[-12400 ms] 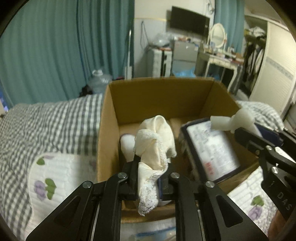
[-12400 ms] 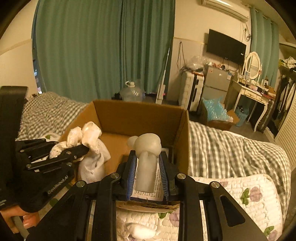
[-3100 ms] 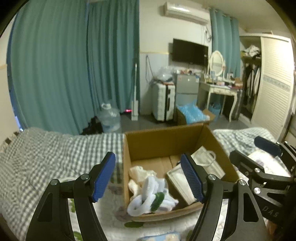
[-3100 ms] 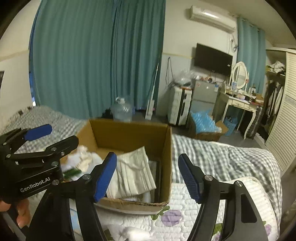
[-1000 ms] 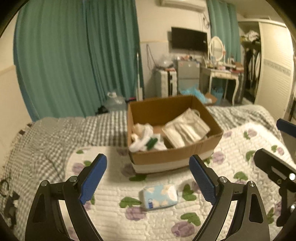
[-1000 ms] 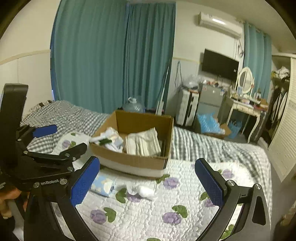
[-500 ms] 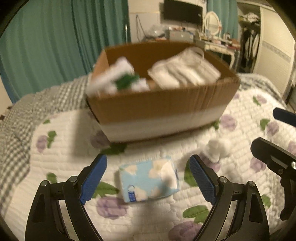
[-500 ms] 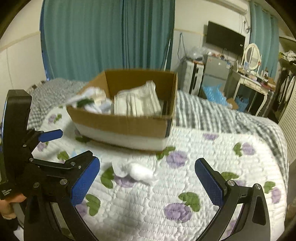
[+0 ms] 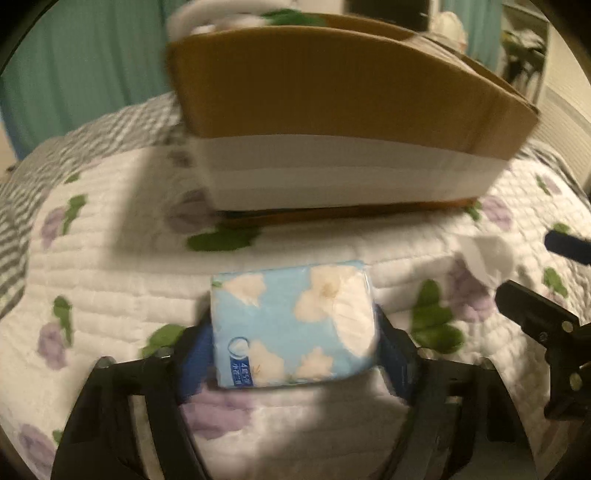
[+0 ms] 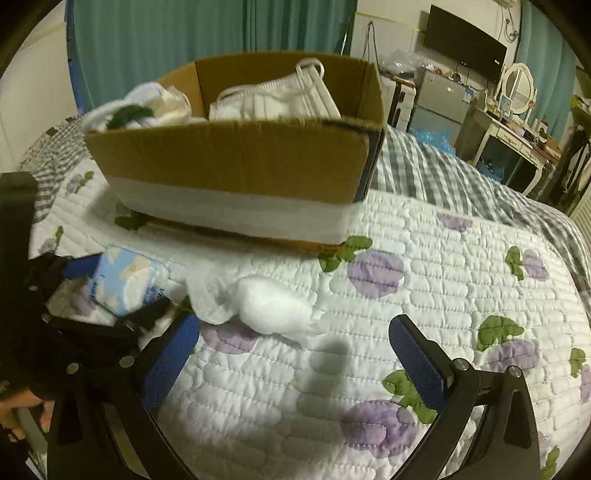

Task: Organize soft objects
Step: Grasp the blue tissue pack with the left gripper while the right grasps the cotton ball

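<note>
A light-blue tissue pack with white flowers lies on the quilt, between the blue pads of my left gripper, which stands around it with its pads at the pack's sides. The pack also shows in the right wrist view. A white cotton wad with crumpled tissue lies ahead of my right gripper, which is open and empty, just short of it. The wad shows at the right in the left wrist view. The cardboard box behind holds face masks and white socks.
The white quilt with purple flowers covers the bed, grey checked bedding behind it. Teal curtains, a dresser with mirror and a TV stand far back.
Both grippers have dropped low to the quilt and moved forward. The left one now has the tissue pack between its pads and has narrowed. The right one has come close to the cotton wad.
</note>
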Demonstrator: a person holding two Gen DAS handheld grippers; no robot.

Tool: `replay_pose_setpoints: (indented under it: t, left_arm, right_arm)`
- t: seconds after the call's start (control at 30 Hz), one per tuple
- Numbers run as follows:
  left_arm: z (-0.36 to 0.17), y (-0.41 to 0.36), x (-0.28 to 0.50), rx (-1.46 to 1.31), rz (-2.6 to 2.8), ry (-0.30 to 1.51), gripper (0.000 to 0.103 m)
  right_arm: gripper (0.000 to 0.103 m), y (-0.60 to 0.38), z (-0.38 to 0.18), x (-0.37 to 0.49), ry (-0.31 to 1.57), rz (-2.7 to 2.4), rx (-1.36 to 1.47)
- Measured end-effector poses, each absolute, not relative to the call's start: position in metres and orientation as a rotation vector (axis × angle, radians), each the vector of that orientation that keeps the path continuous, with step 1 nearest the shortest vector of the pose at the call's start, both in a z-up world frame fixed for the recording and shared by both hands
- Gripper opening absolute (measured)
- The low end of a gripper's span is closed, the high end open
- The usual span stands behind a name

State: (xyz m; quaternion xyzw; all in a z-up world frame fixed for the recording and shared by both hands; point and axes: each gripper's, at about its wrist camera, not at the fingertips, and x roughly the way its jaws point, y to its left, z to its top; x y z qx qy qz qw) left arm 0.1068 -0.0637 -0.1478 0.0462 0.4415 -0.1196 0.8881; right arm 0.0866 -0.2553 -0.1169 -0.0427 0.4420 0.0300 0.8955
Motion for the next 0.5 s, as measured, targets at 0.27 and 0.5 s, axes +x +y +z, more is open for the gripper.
replay_pose_setpoints:
  t: [0.27,0.5]
  left_arm:
    - [-0.147,-0.061,0.093,0.096,-0.242,0.909,0.072]
    - [-0.136,-0.053,0.096,0.086,-0.229,0.906,0.072]
  right_arm:
    - [0.103,-0.254,-0.132,0.099,0.934,0.079,-0.081]
    - [0.028,-0.251,-0.145,0.106,0.967,0.128,-0.038]
